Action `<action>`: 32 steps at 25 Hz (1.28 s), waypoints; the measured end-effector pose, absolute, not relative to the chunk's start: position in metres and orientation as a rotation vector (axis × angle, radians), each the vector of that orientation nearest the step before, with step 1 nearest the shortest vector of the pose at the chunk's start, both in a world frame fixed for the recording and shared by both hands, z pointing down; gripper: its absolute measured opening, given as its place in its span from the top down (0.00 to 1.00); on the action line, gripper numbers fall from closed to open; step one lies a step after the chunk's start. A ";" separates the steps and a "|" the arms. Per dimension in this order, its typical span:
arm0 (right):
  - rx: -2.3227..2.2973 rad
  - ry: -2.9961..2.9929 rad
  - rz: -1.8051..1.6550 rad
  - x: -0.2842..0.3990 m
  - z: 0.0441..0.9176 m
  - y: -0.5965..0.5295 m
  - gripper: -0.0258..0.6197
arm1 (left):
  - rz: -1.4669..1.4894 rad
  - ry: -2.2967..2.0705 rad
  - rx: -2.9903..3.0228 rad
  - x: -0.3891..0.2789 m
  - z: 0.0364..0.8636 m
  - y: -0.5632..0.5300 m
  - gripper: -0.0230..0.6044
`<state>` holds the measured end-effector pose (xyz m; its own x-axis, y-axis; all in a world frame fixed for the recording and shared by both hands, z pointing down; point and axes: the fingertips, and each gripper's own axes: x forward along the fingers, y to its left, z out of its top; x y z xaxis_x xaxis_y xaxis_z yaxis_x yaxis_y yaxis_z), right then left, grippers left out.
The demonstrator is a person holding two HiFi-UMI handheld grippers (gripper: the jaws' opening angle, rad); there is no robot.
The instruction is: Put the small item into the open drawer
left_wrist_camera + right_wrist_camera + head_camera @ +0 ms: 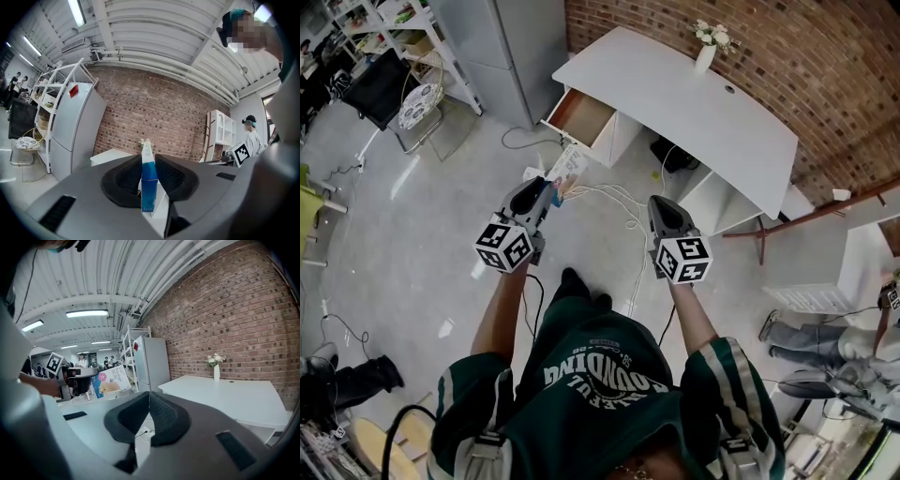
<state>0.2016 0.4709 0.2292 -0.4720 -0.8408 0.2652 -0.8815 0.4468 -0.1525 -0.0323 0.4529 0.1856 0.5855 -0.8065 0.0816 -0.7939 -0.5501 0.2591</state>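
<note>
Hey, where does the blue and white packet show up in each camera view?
Head view: packet upper centre-left, in the left gripper.
Left gripper view: packet bottom centre, edge-on between the jaws.
Right gripper view: packet left of centre, face-on.
Shared landmark: white desk.

You face a red brick wall [787, 56] behind a curved white desk [675, 103]; a tall grey refrigerator [511, 47] stands left on glossy pale floor [412, 234].

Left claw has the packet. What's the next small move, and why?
Probably carry the left claw forward toward the open drawer. It is shut on the blue-and-white packet, but the drawer stands well ahead of it, too far to drop the packet in. The right claw is shut and empty, so it need not act.
</note>
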 end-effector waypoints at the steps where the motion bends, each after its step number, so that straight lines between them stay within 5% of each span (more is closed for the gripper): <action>1: 1.521 -2.541 0.409 0.201 0.230 0.470 0.92 | -0.069 -1.321 2.546 -0.033 0.185 0.453 0.81; 32: 1.481 -2.489 0.484 0.158 0.257 0.297 0.92 | -0.067 -1.276 2.496 -0.069 0.214 0.273 0.81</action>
